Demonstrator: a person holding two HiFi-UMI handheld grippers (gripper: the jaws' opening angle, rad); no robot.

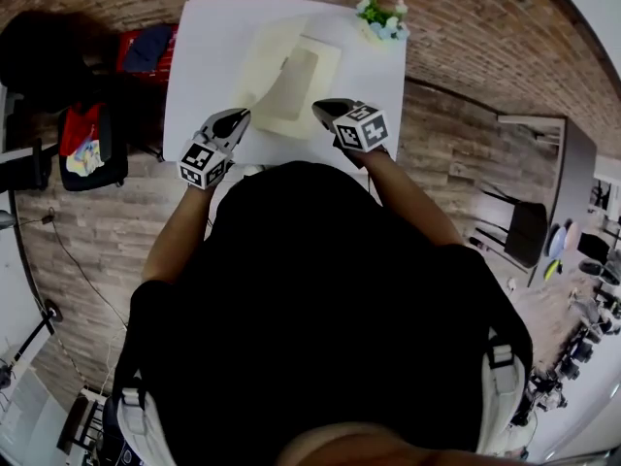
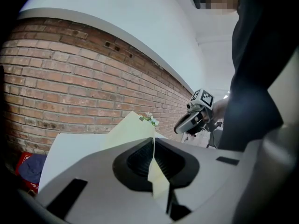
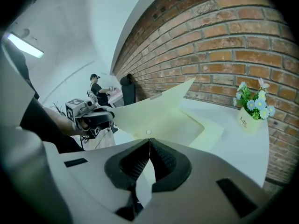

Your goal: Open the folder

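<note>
A pale yellow folder [image 1: 291, 81] lies on the white table [image 1: 204, 56], its front cover raised off the lower leaf. My left gripper [image 1: 238, 115] is shut on the cover's near left edge; in the left gripper view the thin cover [image 2: 128, 127] runs straight between the shut jaws of the left gripper [image 2: 153, 146]. My right gripper [image 1: 320, 108] is shut on the cover's near right edge. In the right gripper view the right gripper [image 3: 149, 146] pinches the cover [image 3: 154, 111], a small round snap just beyond the jaws. The lower leaf [image 3: 201, 132] rests flat on the table.
A small pot of flowers [image 1: 381, 17] stands at the table's far right corner, also seen as the flower pot [image 3: 252, 108]. Bags [image 1: 92, 144] and a red item [image 1: 146, 49] sit on the floor to the left. A brick wall [image 2: 70, 78] backs the table. A person [image 3: 96, 90] stands far off.
</note>
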